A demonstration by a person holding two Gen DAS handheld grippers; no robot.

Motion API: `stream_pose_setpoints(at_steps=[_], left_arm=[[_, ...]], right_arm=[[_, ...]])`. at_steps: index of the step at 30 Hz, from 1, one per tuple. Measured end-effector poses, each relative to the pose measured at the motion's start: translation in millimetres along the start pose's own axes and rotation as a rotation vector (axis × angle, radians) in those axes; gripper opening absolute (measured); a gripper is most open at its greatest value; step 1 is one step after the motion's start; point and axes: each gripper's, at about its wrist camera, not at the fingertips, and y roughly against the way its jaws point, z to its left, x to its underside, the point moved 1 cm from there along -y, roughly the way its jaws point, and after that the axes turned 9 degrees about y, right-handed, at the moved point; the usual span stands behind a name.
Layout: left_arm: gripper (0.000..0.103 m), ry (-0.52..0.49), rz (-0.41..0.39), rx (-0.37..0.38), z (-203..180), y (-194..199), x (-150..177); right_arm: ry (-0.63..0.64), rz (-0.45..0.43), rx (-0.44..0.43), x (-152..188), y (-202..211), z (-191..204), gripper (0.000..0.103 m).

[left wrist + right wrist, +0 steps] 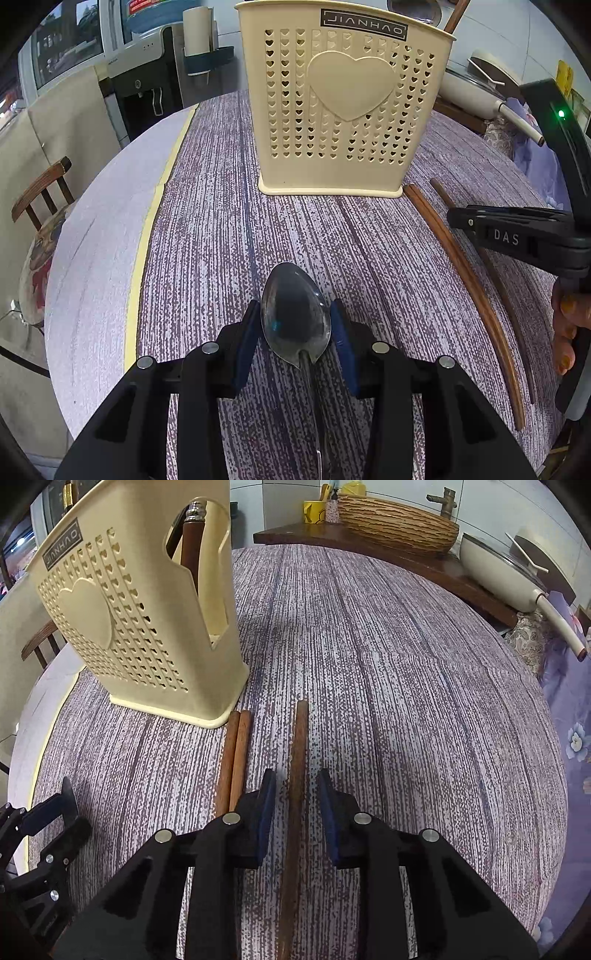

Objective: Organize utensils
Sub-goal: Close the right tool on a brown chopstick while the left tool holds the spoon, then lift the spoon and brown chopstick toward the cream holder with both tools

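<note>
Utensils lay on the tabletop (406, 664) before the cream holder (340, 99). The left hand-held gripper (295, 328) was closed on the bowl of a metal spoon (295, 310), which looked stiff and slippery; its neck seemed safer. The right hand-held gripper (295, 805) stood open around a single chopstick (299, 760), not touching it. This one looked light and rigid, best held mid-length. A chopstick pair (234, 757) lay beside it.
</note>
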Motion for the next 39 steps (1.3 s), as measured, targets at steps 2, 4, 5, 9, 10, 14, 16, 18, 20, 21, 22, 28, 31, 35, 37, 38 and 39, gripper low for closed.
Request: stream_pose_setpoints(at_steps=[2, 4, 5, 9, 10, 14, 16, 18, 20, 21, 22, 28, 31, 35, 37, 38, 39], left_arm=[[0.044, 0.004, -0.001, -0.005, 0, 1, 0], [0.044, 0.006, -0.003, -0.005, 1, 2, 0], [0.044, 0.006, -0.004, -0.004, 1, 2, 0], [0.039, -0.002, -0.007, -0.009, 0, 3, 2], [0.039, -0.001, -0.007, -0.009, 0, 4, 2], [0.038, -0.004, -0.011, -0.006, -1, 5, 1], [0.038, -0.007, -0.014, -0.004, -2, 5, 1], [0.038, -0.01, -0.016, -0.001, -4, 5, 1], [0.038, -0.015, -0.021, 0.001, -6, 7, 0], [0.038, -0.016, -0.024, 0.004, -7, 8, -1], [0.038, -0.015, -0.028, 0.007, -7, 9, -2], [0.038, 0.011, -0.04, 0.063, -6, 15, -11], [0.038, 0.026, -0.052, 0.092, -6, 19, -16], [0.038, 0.034, -0.069, 0.118, -7, 24, -21], [0.038, 0.036, -0.079, 0.128, -8, 28, -24], [0.038, 0.036, -0.084, 0.128, -8, 29, -25], [0.038, 0.036, -0.088, 0.131, -9, 30, -26]], right_arm=[[-0.005, 0.004, 0.002, -2, 0, 2, 0.024], [0.001, 0.004, 0.001, -3, 0, 3, 0.02], [0.003, 0.005, 0.002, -4, 0, 5, 0.018], [0.017, 0.008, 0.003, -6, 0, 12, 0.01], [0.017, 0.008, 0.002, -7, 1, 13, 0.009], [0.023, 0.011, 0.0, -6, 2, 19, 0.008], [0.021, 0.011, -0.003, -6, 2, 18, 0.008], [0.017, 0.008, -0.007, -5, 3, 17, 0.008], [0.01, 0.002, -0.016, -4, 3, 15, 0.008], [0.005, 0.0, -0.023, -4, 3, 11, 0.008], [-0.005, -0.005, -0.034, -4, 3, 8, 0.008], [-0.052, -0.052, -0.062, -2, 11, -8, 0.008], [-0.069, -0.087, -0.066, -1, 22, -14, 0.008], [-0.092, -0.137, -0.066, -1, 38, -23, 0.008], [-0.1, -0.16, -0.064, -1, 48, -24, 0.008], [-0.105, -0.173, -0.066, 0, 52, -26, 0.008], [-0.108, -0.182, -0.067, -1, 56, -26, 0.008]])
